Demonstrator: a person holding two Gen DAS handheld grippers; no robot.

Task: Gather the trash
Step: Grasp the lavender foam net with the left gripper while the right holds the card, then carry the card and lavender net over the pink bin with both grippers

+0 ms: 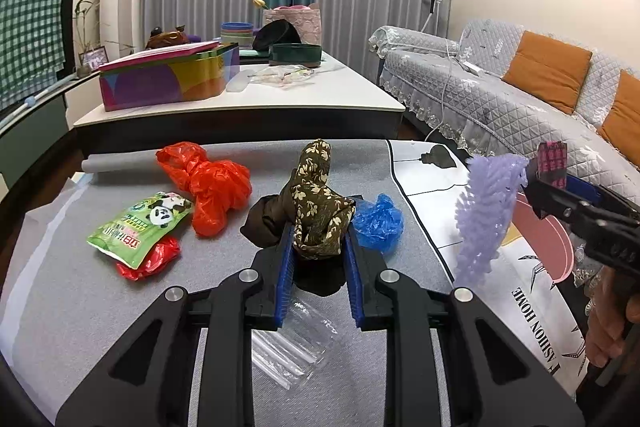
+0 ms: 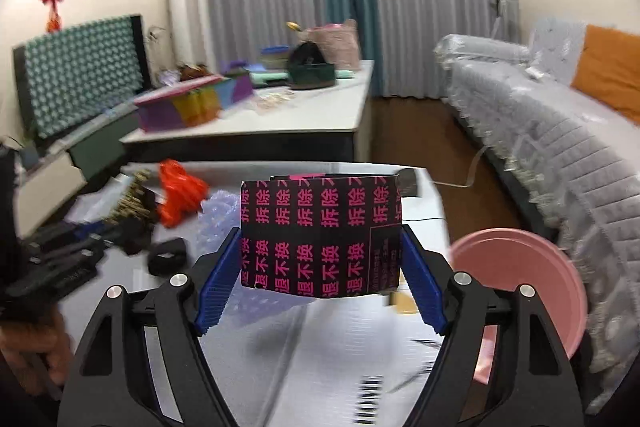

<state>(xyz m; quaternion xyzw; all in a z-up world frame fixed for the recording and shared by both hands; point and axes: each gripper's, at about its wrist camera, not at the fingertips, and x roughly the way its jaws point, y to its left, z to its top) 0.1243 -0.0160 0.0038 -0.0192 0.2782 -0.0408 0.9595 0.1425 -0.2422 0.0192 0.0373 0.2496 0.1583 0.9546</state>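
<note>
My left gripper (image 1: pixel 319 227) is shut on a brown floral cloth (image 1: pixel 318 203) and holds it just above the grey table mat. My right gripper (image 2: pixel 320 251) is shut on a black box with pink characters (image 2: pixel 320 235), held in the air to the left of a pink bin (image 2: pixel 528 287). In the left wrist view the right gripper (image 1: pixel 550 173) holds the box (image 1: pixel 552 163) over the pink bin (image 1: pixel 544 243). A purple spiky foam sheet (image 1: pixel 486 211) hangs next to it.
On the mat lie an orange plastic bag (image 1: pixel 208 187), a green panda wrapper (image 1: pixel 138 227), a red wrapper (image 1: pixel 150 259), a blue plastic bag (image 1: pixel 378 221) and a clear plastic container (image 1: pixel 294 339). A cluttered coffee table (image 1: pixel 280 99) stands behind. A sofa (image 1: pixel 500 107) is on the right.
</note>
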